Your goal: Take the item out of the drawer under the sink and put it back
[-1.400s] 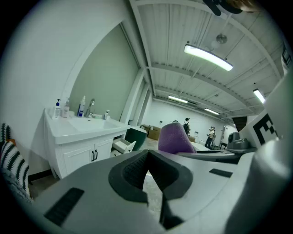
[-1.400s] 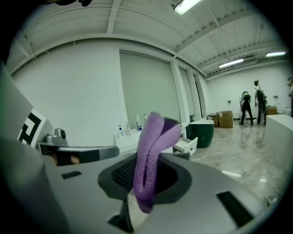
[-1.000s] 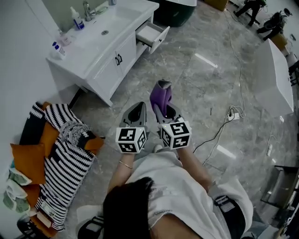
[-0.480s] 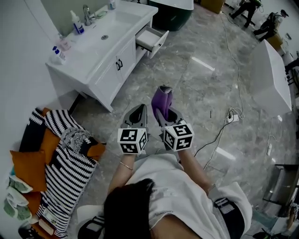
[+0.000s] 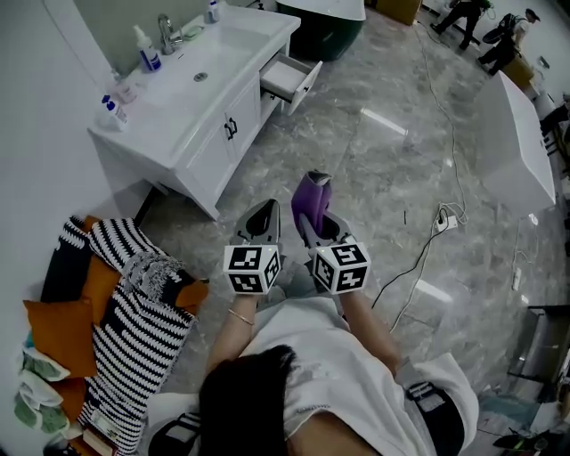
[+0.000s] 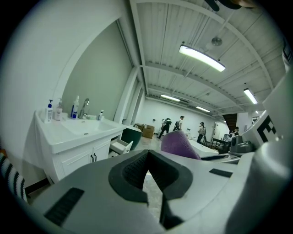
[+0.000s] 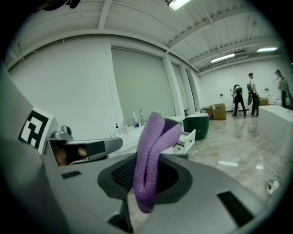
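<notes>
Right tool [image 5: 312, 215] clamps the folded purple cloth [image 5: 312, 194] upright; left tool [image 5: 264, 210] is closed, empty. The open drawer [image 5: 290, 77] lies at twelve o'clock, well apart. Best hold that pinch firm, releasing only over the drawer.

A left gripper [image 5: 264, 207] and a right gripper [image 5: 314, 216], two in all, are sharing one purple cloth [image 5: 312, 191]. One sink cabinet [image 5: 205, 134] is showing one open drawer [image 5: 289, 76]. Four bottles [image 5: 150, 49] [image 5: 212, 11] [image 5: 125, 86] [image 5: 109, 98] are flanking one faucet [image 5: 166, 25].
</notes>
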`<state>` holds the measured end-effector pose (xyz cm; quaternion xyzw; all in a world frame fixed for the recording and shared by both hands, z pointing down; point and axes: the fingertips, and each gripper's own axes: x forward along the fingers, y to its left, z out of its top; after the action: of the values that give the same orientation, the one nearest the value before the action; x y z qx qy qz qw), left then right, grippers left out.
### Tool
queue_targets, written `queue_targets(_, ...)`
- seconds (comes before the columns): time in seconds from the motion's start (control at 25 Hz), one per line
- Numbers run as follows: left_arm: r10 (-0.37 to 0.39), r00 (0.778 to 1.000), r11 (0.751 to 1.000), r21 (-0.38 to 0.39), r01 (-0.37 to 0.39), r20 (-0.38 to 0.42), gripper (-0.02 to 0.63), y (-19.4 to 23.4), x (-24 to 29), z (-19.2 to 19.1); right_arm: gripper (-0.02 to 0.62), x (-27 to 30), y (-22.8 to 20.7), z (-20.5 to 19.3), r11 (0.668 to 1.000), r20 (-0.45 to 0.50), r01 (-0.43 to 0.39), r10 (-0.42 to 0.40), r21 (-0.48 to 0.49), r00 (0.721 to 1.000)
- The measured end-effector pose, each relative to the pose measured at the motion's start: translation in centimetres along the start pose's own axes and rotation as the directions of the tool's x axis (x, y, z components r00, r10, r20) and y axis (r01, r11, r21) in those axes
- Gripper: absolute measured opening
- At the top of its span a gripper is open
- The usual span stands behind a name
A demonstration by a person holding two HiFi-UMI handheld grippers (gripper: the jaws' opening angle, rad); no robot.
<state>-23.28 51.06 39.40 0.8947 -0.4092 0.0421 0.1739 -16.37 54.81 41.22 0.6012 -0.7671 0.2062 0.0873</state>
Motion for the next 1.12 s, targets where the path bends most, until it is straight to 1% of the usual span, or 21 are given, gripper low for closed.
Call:
queue_targets(0.12,-0.013,1.0,1.0,0.002,0.013,-0.009,0.005,0.0,0.1,-0.1,0.084,0.2,-0.2,0.0,1.0,-0.006,0.005,-0.004,0.014,1.0)
queue_targets(0.24,-0.024,0.999,1.0,-0.019,0.024,-0.022,0.005,0.2,0.2,-0.6,0.084,0.5,0.0,0.2,0.999,-0.006,-0.013,0.013,0.047,1.0)
queue_targets(0.4,-0.012,0.999,1.0,-0.021,0.011,-0.032,0.005,1.0,1.3,-1.2,0.084,1.6,-0.3,0.6,0.999,-0.01,-0.027,0.027,0.02,1.0)
queue_targets(0.52,0.004,0.999,1.0,-0.018,-0.005,-0.037,0.005,1.6,2.6,-1.0,0.084,2.7,-0.9,1.1,0.999,-0.01,-0.037,0.037,0.004,0.999)
queue_targets(0.68,-0.01,1.0,1.0,-0.01,0.01,-0.02,0.005,1.5,4.7,0.0,0.084,4.4,-2.4,2.2,0.999,-0.011,-0.042,0.042,-0.005,0.999)
queue_targets(0.8,-0.02,0.999,1.0,-0.003,0.019,-0.026,0.005,1.7,7.0,0.2,0.084,5.9,-3.9,2.7,0.999,-0.03,-0.045,0.045,0.004,0.999)
queue_targets(0.92,-0.002,0.999,1.0,-0.015,0.001,-0.042,0.005,2.4,9.2,0.4,0.084,7.5,-5.9,3.1,0.999,-0.05,-0.037,0.038,0.013,0.998)
queue_targets(1.12,-0.001,0.999,1.0,-0.019,0.0,-0.053,0.005,2.6,13.0,1.5,0.084,10.2,-8.5,4.9,0.999,-0.056,-0.046,0.046,0.006,0.997)
